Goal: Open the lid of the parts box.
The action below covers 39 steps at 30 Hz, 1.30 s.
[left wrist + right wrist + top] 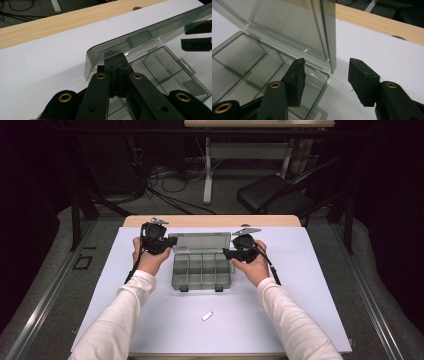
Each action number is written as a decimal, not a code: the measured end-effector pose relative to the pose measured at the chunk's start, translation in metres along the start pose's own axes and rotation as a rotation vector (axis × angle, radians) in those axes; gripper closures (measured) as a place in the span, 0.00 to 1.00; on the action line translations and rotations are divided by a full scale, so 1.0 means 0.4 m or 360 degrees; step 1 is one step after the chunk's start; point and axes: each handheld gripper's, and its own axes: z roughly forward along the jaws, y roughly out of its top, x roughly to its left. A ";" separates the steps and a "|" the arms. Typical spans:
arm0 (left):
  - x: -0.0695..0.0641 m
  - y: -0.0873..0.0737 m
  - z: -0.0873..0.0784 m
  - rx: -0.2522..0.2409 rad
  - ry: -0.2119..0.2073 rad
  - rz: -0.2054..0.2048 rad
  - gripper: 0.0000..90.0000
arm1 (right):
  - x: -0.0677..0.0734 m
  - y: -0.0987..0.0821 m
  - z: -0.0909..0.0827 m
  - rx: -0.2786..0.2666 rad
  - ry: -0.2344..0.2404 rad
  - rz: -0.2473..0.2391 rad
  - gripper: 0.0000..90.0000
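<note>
Compartment box (201, 270) of smoky clear plastic sits on the white mat (310, 285), and every place below is given from that box. Its lid (200, 241) stands raised on the far side, hinged along the far long edge, so the opening looks largely done; judging by the lid's lean in the left gripper view, it is up past halfway but whether it has reached its full swing I cannot tell. What is left seems to be settling the lid and then using the divided tray, whose cells look bare as far as the pictures show. A small white piece (207, 316) lies on the mat well to the near side of the box, untouched.

The box's long axis runs left to right across the table, its two latches (184, 288) pointing toward the person and its hinge away from them.

The left gripper (116, 67) is at the box's left end, jaws pressed together with only a thin seam between them, tips at the lid's left corner; it appears to pinch the lid's rim, though the contact itself is hidden. The right gripper (325, 75) is at the box's right end, jaws spread wide and holding nothing, one jaw over the tray's corner, the other over bare mat, the lid's right edge standing between them
</note>
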 end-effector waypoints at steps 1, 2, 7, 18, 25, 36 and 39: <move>0.000 0.000 0.000 0.0001 0.0000 0.0000 1.00 | -0.002 0.000 0.005 -0.0012 -0.0004 0.0014 0.55; 0.001 0.000 0.000 0.0000 -0.0003 -0.0001 1.00 | -0.004 0.000 0.010 -0.0020 -0.0004 0.0039 0.57; 0.003 0.000 0.001 -0.0004 -0.0001 -0.0016 1.00 | -0.017 -0.003 0.036 -0.0022 -0.0013 0.0139 0.66; 0.006 0.000 0.000 -0.0005 -0.0001 -0.0009 0.99 | -0.025 -0.022 0.060 -0.0014 0.0027 0.0127 0.78; 0.000 -0.005 0.004 -0.0005 -0.0012 -0.0001 0.98 | -0.027 -0.021 0.058 -0.0020 0.0029 0.0105 0.91; 0.008 -0.046 0.028 0.0032 -0.0047 -0.0026 0.88 | -0.031 -0.021 0.058 -0.0020 0.0040 0.0117 0.91; 0.015 -0.056 0.032 0.0050 -0.0073 -0.0058 0.82 | -0.032 -0.021 0.058 -0.0016 0.0047 0.0142 0.91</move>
